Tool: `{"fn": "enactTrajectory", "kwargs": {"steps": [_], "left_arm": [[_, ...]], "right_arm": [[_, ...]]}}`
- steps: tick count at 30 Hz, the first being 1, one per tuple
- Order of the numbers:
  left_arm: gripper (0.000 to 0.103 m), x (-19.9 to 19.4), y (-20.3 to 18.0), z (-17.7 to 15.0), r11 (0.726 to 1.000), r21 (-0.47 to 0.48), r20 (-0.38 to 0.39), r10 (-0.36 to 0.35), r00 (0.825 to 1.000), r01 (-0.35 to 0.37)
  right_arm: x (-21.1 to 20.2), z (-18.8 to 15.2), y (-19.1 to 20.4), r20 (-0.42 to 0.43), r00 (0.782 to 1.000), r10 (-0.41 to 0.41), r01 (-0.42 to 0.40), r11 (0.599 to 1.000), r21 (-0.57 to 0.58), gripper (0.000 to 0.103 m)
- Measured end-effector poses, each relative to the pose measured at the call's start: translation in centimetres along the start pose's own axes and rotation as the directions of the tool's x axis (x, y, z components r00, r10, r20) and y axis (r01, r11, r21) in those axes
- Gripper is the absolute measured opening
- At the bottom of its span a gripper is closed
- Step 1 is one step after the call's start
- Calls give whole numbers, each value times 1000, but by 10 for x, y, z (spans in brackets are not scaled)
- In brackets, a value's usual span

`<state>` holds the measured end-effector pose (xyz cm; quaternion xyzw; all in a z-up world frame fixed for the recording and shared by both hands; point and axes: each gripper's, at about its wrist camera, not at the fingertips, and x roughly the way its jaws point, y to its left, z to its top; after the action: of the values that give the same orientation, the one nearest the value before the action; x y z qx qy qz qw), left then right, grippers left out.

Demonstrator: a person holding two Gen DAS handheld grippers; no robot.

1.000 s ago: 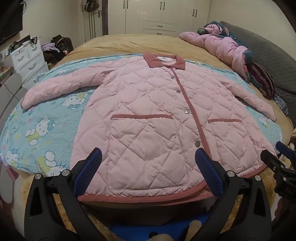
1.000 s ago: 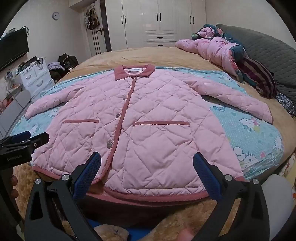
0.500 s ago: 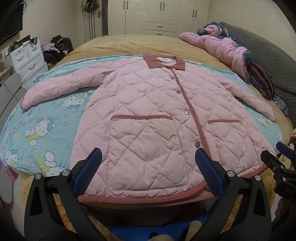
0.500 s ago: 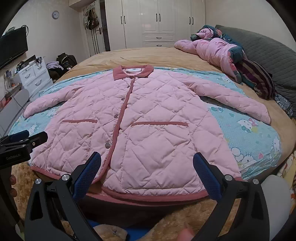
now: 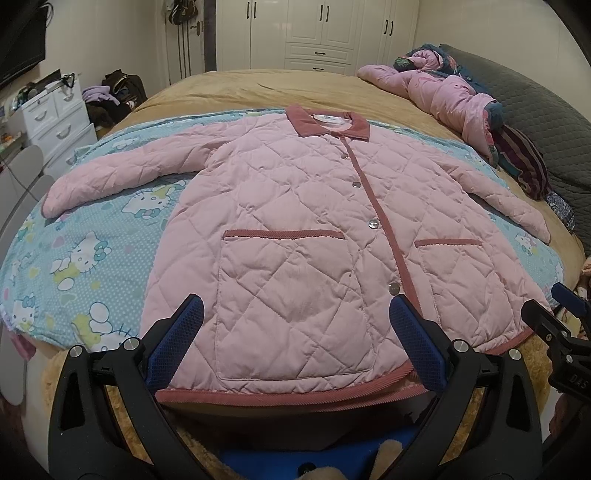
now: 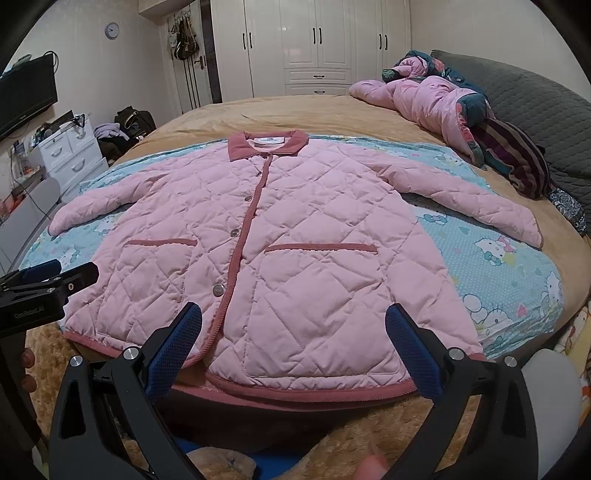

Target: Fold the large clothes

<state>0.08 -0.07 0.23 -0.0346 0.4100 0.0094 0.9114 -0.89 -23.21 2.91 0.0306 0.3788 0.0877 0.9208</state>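
Left tongs (image 5: 295, 343) wide open, right tongs (image 6: 293, 345) wide open, both empty above jacket (image 5: 317, 240) hem

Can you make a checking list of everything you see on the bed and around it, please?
Surface: bed with tan cover; Hello Kitty sheet spread on it.
Job's things: pink quilted jacket lying flat, buttoned, sleeves spread, unfolded.
Clutter: pink puffy coat and striped garment heaped on the far right.
Grippers: left gripper open, empty, near the hem; right gripper open, empty, near the hem.
Cables: thin cord by the drawers.
Surroundings: white wardrobe, white drawer unit, television, wall clock.
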Motion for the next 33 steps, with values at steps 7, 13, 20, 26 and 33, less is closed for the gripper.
{"fn": "enactTrajectory", "kwargs": {"steps": [7, 13, 20, 26, 33], "left_arm": [[94, 0, 0, 0, 1000, -1, 1, -1, 1000, 1], [94, 0, 0, 0, 1000, 2, -1, 1, 1000, -1], [94, 0, 1, -1, 1000, -1, 2, 1, 1000, -1], [94, 1, 1, -1, 1000, -1, -1, 0, 1000, 0], [94, 4, 2, 2, 1000, -3, -7, -4, 1000, 4]], "right_arm": [[0, 1, 1, 2, 1000, 3, -3, 1000, -3, 99], [-1, 1, 1, 2, 1000, 6, -6, 1000, -1, 99], [-1, 2, 1, 0, 1000, 4, -4, 1000, 5, 99], [1, 1, 1, -9, 1000, 7, -7, 1000, 2, 99], [4, 1, 0, -6, 1000, 9, -9, 1000, 7, 99]]}}
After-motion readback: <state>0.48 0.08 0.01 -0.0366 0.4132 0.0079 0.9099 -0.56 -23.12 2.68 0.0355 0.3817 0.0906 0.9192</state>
